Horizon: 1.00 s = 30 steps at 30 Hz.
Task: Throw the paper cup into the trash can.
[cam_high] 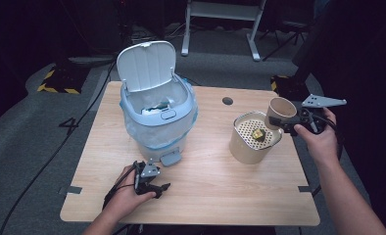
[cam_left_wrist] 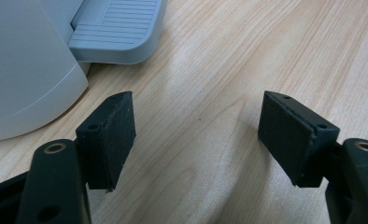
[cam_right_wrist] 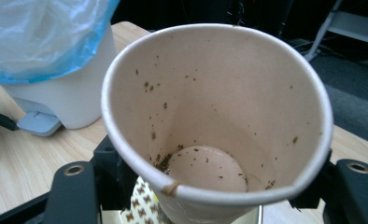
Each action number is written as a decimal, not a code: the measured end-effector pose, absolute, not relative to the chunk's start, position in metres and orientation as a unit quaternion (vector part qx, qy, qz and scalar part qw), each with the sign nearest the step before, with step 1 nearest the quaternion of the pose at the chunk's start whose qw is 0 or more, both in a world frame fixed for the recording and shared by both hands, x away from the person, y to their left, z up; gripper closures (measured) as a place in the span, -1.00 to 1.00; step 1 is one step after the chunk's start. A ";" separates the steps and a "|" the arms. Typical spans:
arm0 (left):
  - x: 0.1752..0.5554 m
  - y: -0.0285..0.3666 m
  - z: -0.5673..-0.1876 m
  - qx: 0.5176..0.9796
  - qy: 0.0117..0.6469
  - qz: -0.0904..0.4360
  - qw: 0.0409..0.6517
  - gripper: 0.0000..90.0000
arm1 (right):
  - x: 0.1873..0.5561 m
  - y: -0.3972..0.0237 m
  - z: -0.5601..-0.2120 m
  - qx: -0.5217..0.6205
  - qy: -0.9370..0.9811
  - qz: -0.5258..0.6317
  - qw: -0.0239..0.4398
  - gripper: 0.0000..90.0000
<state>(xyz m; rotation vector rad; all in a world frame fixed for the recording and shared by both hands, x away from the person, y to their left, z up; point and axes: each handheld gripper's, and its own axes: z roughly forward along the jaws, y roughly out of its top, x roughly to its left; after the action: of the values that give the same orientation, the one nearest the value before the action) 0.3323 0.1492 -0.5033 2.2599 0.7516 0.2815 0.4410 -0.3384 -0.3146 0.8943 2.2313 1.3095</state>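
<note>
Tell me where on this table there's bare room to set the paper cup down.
Bare wood lies between the pedal bin and strainer pot, and along the table near edge, right of the left gripper. It is crowded at the bin's pedal. The right gripper holds the paper cup.

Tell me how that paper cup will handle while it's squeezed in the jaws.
The cup is thin-walled paper, so it probably dents under a hard squeeze. Nearly empty, only specks inside, it is likely very light. Its rim already looks slightly out of round where the right gripper holds it.
</note>
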 end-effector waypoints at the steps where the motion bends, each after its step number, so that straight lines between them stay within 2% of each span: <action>1: 0.332 0.149 -0.503 0.878 0.293 0.109 0.363 -0.39 | 0.442 -0.336 -0.313 0.316 0.799 0.471 0.199 -0.27; 30: 0.333 0.149 -0.503 0.878 0.292 0.111 0.364 -0.38 | 0.470 -0.213 -0.244 0.219 0.808 0.524 0.157 -0.29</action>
<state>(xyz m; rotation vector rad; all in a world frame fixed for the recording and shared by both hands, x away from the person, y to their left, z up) 0.3335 0.1488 -0.5034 2.2583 0.7526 0.2848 0.4702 -0.2133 -0.2444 0.6262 2.3116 1.4995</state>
